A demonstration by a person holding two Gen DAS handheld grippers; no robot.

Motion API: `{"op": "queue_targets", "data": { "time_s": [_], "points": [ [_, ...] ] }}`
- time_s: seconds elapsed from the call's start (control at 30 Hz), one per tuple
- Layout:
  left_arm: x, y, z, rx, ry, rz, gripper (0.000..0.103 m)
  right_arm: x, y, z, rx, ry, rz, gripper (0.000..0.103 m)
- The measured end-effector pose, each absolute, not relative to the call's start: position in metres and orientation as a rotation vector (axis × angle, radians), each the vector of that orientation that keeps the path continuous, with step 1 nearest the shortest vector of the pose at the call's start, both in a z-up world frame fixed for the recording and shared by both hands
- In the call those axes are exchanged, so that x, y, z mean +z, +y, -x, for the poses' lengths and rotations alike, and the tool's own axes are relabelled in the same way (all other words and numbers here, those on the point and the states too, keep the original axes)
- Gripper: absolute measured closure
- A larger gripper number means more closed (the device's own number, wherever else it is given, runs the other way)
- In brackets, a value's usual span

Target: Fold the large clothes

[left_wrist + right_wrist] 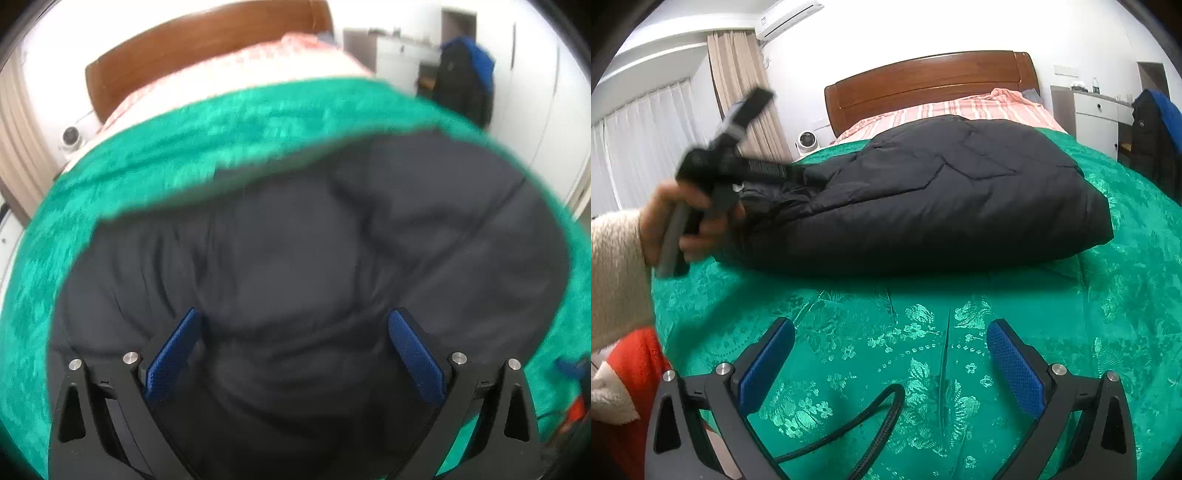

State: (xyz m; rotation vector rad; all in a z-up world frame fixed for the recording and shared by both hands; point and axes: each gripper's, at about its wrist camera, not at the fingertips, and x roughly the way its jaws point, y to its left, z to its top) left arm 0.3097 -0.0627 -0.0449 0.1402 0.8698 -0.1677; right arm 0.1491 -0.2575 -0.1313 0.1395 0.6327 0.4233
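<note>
The big dark coat [923, 192] lies puffy on the green bed cover [923, 369], at 12 o'clock from the right tongs [890, 365]; both the left tongs [295, 354] and the right are spread wide and empty, so press the coat flat before pinching an edge.

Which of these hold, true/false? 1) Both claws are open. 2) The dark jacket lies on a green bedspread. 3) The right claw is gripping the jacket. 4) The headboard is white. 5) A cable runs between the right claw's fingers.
1) True: the left claw and the right claw both stand open with nothing between the pads.
2) True: the dark jacket lies on the green bedspread.
3) False: the right claw hangs over bare bedspread, short of the jacket.
4) False: the headboard is brown wood.
5) True: a black braided cable loops there.
</note>
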Motion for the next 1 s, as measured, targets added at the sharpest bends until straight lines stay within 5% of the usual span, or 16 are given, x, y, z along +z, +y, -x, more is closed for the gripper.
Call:
{"op": "queue_targets", "data": {
  "time_s": [0.23,0.43,0.87,1.0],
  "points": [
    [-0.001,-0.057,-0.374,-0.108,0.778,-0.047,0.001,-0.136,-0.256,-0.154,0.438,0.653,-0.135,0.0],
    [-0.091,-0.054,-0.433,-0.085,1.047,-0.01,0.0,-0.14,-0.257,-0.156,0.437,0.669,-0.151,0.0],
    [-0.032,-0.056,-0.349,-0.216,0.883,-0.081,0.001,-0.139,-0.264,-0.16,0.44,0.672,-0.169,0.0],
    [-0.073,-0.067,-0.327,-0.198,0.942,-0.192,0.0,-0.141,-0.259,-0.16,0.449,0.681,-0.169,0.0]
  ]
}}
